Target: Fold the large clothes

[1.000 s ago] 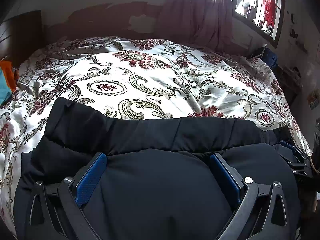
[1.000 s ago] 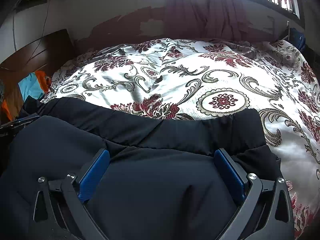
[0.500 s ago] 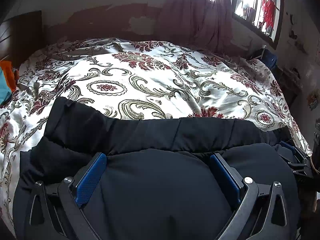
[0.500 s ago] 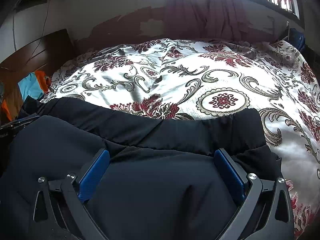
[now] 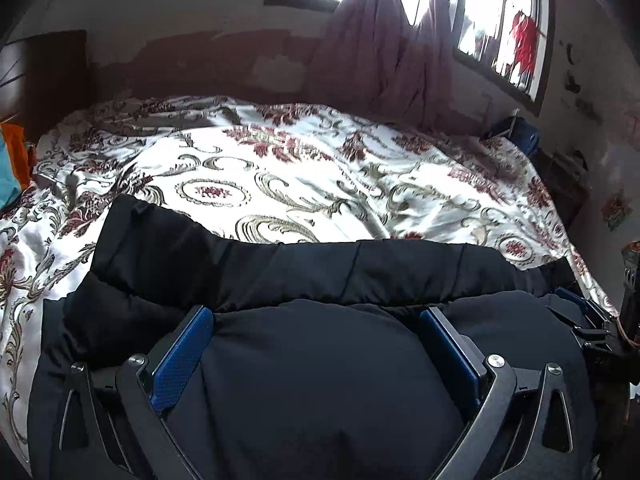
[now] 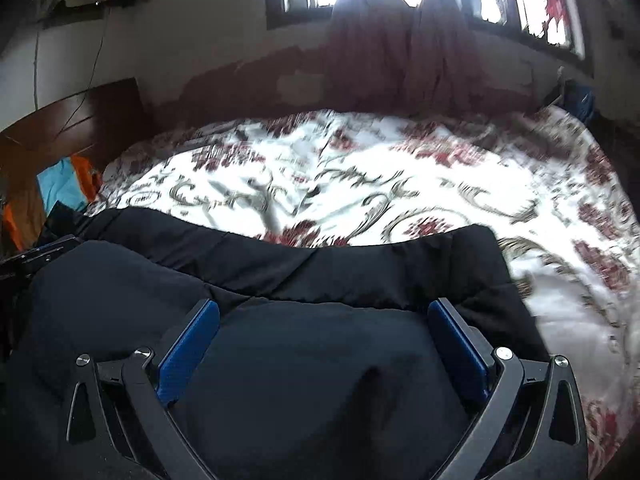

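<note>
Black padded garment point(image 5: 320, 380) on floral bedspread point(image 5: 300, 176), curtain point(image 5: 384, 40) beyond.

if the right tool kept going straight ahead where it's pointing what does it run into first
Most likely the black padded garment bulging between the open right tool fingers; beyond its folded edge lies the floral bedspread. Depth is hard to judge.

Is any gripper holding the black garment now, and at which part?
No. Both the left gripper and the right gripper have open jaws over the folded garment; nothing is clamped.
</note>
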Demonstrator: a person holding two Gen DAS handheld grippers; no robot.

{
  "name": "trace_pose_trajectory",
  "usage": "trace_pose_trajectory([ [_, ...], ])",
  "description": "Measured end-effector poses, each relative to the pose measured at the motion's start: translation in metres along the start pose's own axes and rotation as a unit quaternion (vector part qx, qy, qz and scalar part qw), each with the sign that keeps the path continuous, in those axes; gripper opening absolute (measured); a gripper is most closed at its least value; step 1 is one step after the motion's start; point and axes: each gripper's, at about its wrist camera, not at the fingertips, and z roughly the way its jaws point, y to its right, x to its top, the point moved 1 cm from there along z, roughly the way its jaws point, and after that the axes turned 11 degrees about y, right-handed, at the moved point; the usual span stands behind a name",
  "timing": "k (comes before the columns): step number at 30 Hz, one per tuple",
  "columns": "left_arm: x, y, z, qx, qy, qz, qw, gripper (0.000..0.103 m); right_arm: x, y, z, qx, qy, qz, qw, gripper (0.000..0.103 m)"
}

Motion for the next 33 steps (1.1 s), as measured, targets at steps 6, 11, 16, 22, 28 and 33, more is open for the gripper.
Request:
trace_pose_trajectory([
  [6, 0.004, -0.004, -0.028, 0.013, 0.056, -0.005, 0.9983, 0.103, 0.009, 0.014, -0.045, -0.036, 0.075, 0.014, 0.996, 0.102],
  [11, 0.016, -0.032, -0.066, 0.033, 0.113, -0.065, 0.9909, 0.103, 0.008, 0.052, -0.07, -0.044, 0.074, 0.071, 0.994, 0.102],
  [16, 0.015, -0.077, -0.089, 0.044, 0.095, -0.124, 0.9867, 0.103, -0.006, 0.093, -0.075, -0.035, 0.031, 0.144, 0.989, 0.102],
  [22, -0.01, -0.119, -0.105, 0.038, 0.04, -0.136, 0.9892, 0.103, -0.034, 0.118, -0.062, 0.001, -0.043, 0.19, 0.981, 0.102],
  [28, -0.038, -0.12, -0.086, -0.01, -0.051, -0.09, 0.9946, 0.103, -0.051, 0.121, -0.053, 0.05, -0.077, 0.194, 0.977, 0.102],
  [33, -0.047, -0.124, -0.077, -0.037, -0.068, -0.104, 0.9915, 0.103, -0.054, 0.12, -0.051, 0.055, -0.075, 0.199, 0.976, 0.102],
])
